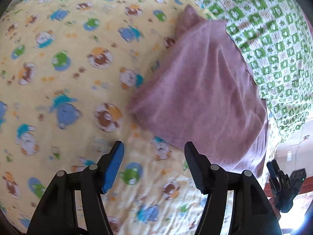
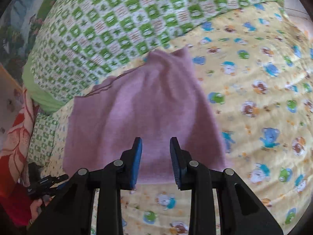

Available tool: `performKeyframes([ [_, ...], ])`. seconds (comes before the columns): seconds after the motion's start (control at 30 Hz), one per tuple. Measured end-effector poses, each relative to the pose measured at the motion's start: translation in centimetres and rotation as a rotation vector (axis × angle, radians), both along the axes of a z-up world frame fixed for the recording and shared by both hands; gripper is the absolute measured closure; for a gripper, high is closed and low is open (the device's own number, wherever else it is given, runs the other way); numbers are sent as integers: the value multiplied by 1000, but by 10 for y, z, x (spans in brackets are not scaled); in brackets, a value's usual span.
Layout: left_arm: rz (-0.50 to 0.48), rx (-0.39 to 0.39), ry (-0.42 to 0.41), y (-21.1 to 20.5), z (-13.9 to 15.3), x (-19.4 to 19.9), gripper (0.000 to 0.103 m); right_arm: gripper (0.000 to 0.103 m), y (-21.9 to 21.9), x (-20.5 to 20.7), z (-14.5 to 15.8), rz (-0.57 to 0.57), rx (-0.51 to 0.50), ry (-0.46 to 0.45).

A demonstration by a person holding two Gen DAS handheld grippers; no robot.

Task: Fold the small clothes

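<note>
While the pink garment (image 2: 144, 113) lies rumpled on the yellow cartoon sheet (image 2: 254, 98) | left gripper (image 1: 154, 164) spread, empty | right gripper (image 2: 156, 161) spread over near hem | advice: pinch hem corners, pull taut before folding

Bed, yellow cartoon-animal sheet (image 1: 58, 78): bears pink garment (image 2: 140, 109), rumpled; green-checked blanket (image 2: 109, 25) along its far edge.
</note>
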State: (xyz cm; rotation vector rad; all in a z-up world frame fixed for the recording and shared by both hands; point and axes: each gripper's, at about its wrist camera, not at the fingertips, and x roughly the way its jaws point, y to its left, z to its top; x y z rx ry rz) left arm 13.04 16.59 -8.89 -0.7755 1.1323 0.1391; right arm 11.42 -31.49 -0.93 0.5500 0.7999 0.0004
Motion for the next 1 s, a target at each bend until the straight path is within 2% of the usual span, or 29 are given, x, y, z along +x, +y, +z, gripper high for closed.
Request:
performKeyframes([
  [0.13, 4, 25, 9, -9, -2, 16, 35, 72, 51, 46, -3, 206, 3, -21],
  [0.33, 52, -7, 15, -2, -3, 19, 33, 72, 103, 106, -22, 366, 62, 0],
  [0.43, 74, -16, 13, 2, -6, 15, 32, 72, 122, 142, -37, 364, 5, 63],
  [0.57, 116, -48, -2, 7, -9, 14, 24, 72, 133, 182, -61, 349, 46, 123],
  [0.73, 195, -33, -22, 9, -9, 27, 21, 67, 148, 214, -56, 355, 92, 83],
  [0.87, 257, -20, -47, 12, -7, 40, 24, 67, 142, 215, -39, 355, 131, 46],
  [0.9, 260, -14, -52, 13, -7, 43, 32, 67, 138, 212, -34, 348, 139, 38],
  [0.93, 254, -13, -66, 13, -5, 46, 51, 67, 132, 208, -30, 340, 143, 30],
  [0.97, 240, -20, -80, 14, -4, 49, 63, 67, 127, 205, -27, 334, 146, 26],
  [1.0, 218, -27, -93, 13, -1, 53, 80, 66, 122, 201, -24, 326, 146, 23],
])
